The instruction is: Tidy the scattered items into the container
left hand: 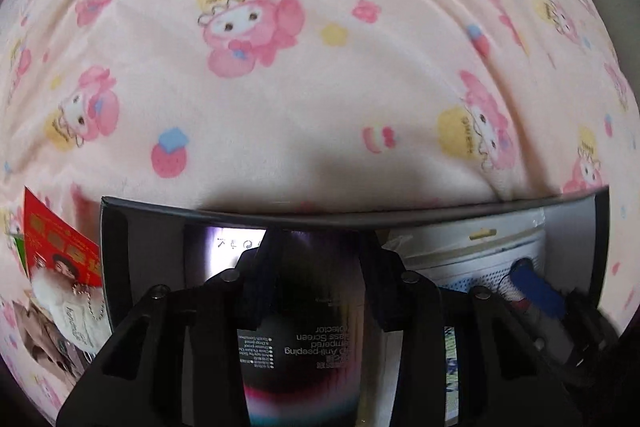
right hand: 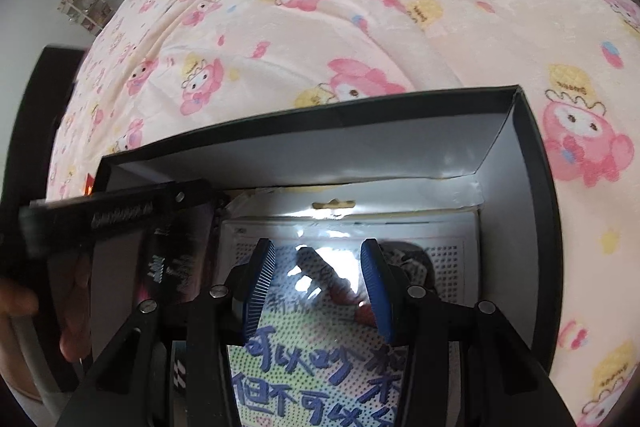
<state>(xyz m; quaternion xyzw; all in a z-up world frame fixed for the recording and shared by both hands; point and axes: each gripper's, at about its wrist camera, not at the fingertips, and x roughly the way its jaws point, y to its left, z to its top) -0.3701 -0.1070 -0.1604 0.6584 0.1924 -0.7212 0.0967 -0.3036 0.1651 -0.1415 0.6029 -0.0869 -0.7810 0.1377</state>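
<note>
A black box [right hand: 536, 187] with pale inner walls sits on the pink cartoon-print bed cover; it also shows in the left wrist view [left hand: 116, 227]. My left gripper [left hand: 316, 267] is open over a glossy dark screen-protector package [left hand: 308, 347] lying at the box's left side. My right gripper [right hand: 318, 267] is open and empty just above a white plastic-wrapped card with blue Chinese lettering [right hand: 320, 379] lying in the box. The left gripper's body [right hand: 112, 219] shows at the box's left rim. The right gripper's blue finger [left hand: 536, 287] shows at the right.
A red printed card with a photo and a bead chain [left hand: 64, 267] lies on the cover just left of the box. The bed cover [left hand: 320, 67] stretches ahead of the box. A dark headboard [right hand: 36, 147] and shelves stand far left.
</note>
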